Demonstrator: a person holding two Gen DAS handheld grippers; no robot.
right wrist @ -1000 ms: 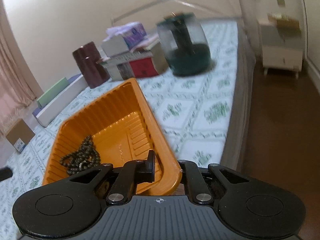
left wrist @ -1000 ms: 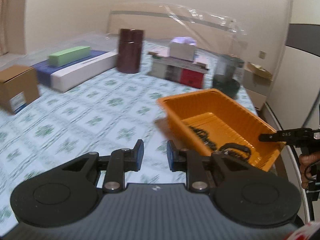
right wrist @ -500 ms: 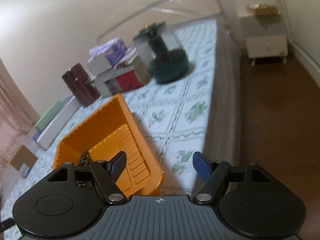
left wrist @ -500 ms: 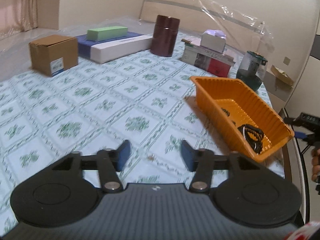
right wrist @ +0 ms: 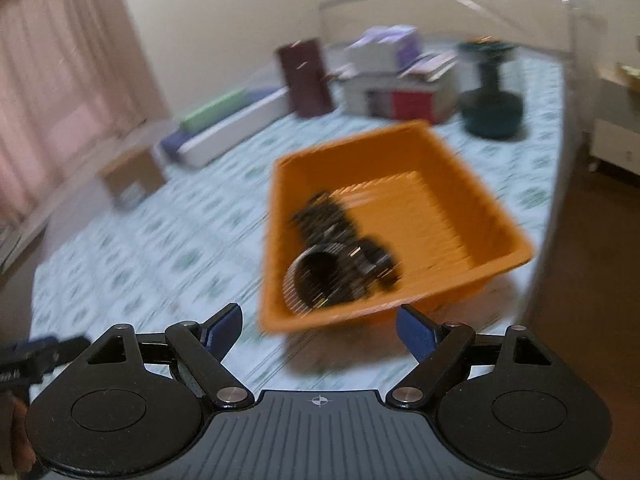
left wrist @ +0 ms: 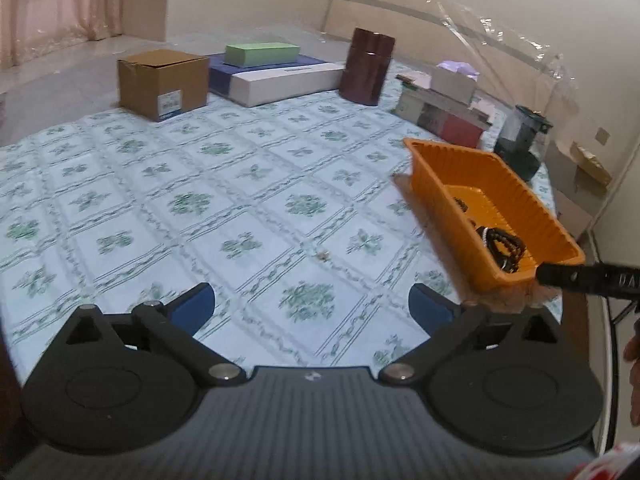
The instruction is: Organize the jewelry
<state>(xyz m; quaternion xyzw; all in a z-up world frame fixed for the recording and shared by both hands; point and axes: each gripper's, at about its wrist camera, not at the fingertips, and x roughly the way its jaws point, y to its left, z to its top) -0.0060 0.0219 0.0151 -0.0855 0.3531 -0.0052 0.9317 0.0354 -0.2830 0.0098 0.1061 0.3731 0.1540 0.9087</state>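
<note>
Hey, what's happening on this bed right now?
A person holds a gripper in each hand over a patterned bed sheet. The left gripper and right gripper are both opening with nothing between their fingers. Dark beaded bracelets lie in the orange tray near the bed's edge.

We are counting one orange tray (left wrist: 516,188), one cardboard box (left wrist: 162,78), one green box (left wrist: 262,53), one long white box (left wrist: 286,82), one dark cylindrical canister (left wrist: 368,66), and one dark jar (left wrist: 520,142). We are seeing several dark bead bracelets (left wrist: 502,242) in the tray; blur is hiding their exact number.
</note>
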